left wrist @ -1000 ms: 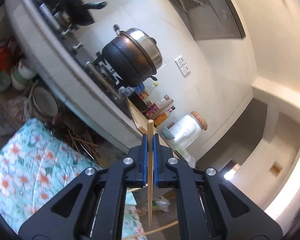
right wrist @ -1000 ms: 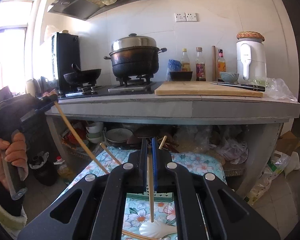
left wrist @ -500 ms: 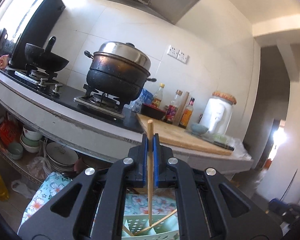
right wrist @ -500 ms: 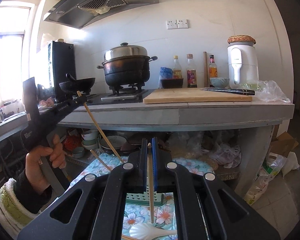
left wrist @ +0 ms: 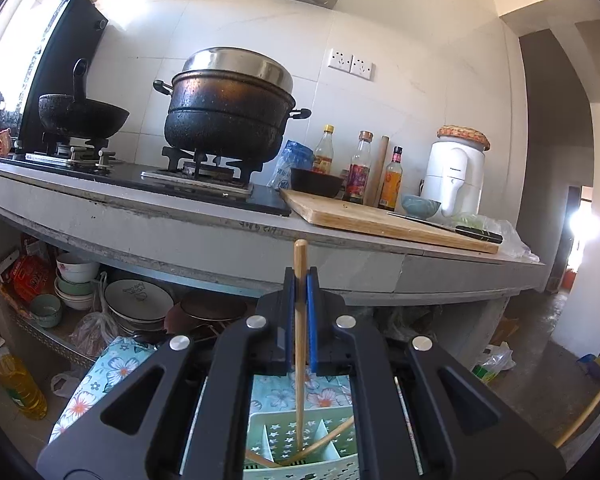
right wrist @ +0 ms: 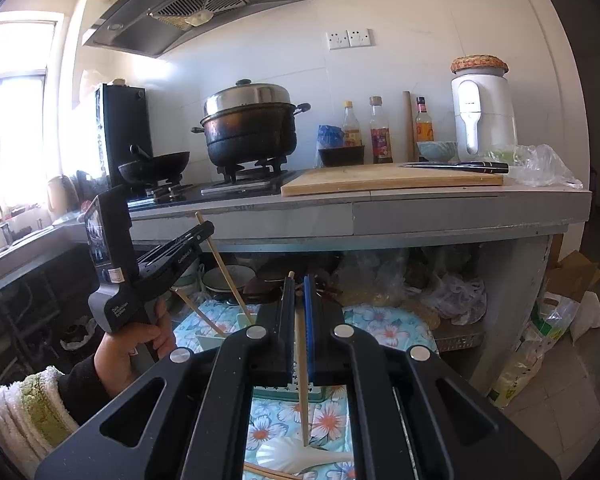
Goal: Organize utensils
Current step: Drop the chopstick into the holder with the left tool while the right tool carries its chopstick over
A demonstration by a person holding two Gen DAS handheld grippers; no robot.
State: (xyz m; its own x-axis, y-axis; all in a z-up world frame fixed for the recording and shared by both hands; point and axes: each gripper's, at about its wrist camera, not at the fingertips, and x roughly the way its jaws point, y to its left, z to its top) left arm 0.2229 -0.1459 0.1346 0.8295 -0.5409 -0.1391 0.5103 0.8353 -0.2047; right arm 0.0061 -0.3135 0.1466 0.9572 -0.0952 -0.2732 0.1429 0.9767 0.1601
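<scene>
Both grippers point level toward the counter: the left gripper (left wrist: 300, 280) clamps an upright chopstick (left wrist: 299, 360) whose tip dips into the green organizer basket (left wrist: 276, 428), while the right gripper (right wrist: 297, 284) clamps another chopstick (right wrist: 302, 380) above the white spoon (right wrist: 288, 454).

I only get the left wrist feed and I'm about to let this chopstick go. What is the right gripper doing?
Observer: The right gripper is shut on a second chopstick.
Operator: Anything under it?
Observer: A white spoon lies on the floral cloth, below that chopstick's tip.
Operator: How does my side look from there?
Observer: The left gripper holds the left chopstick tilted, with its lower end in the green caddy.
</scene>
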